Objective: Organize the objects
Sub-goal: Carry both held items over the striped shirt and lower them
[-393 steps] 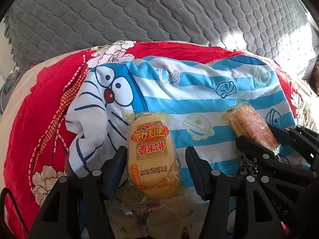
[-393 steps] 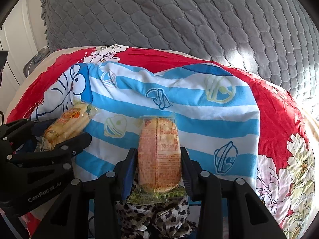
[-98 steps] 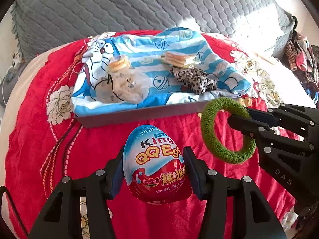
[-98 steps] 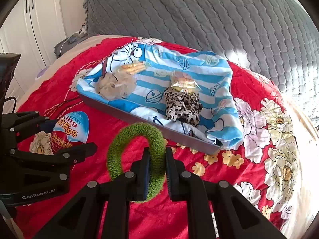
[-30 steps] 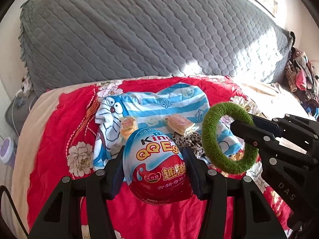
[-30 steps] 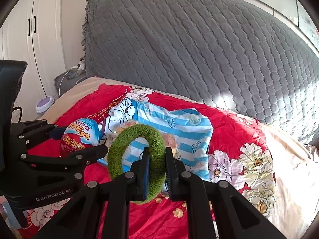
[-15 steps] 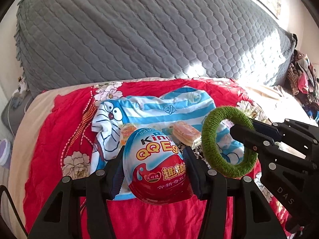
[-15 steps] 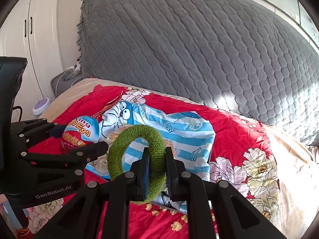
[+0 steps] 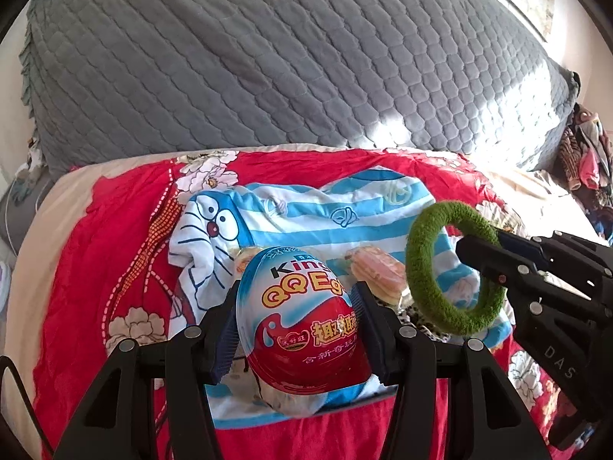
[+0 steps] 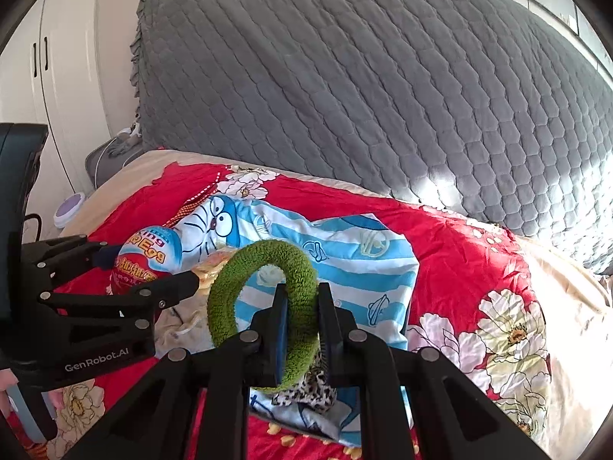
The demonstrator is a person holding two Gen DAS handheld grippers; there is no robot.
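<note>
Above a red floral bedspread [image 9: 88, 253], the left gripper [image 9: 297, 318] clamps a toy egg [image 9: 302, 322] while the right gripper [image 10: 300, 318] pinches a green ring [image 10: 230, 306] over the striped blue cloth [image 10: 356, 268]

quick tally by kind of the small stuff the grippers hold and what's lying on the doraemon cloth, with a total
Toy egg, in the left gripper: 1
Green fuzzy ring, in the right gripper: 1
Wrapped snack packets on the Doraemon cloth: 2, one clear, one mostly hidden
Leopard-print fabric piece: 1
Total: 5
</note>
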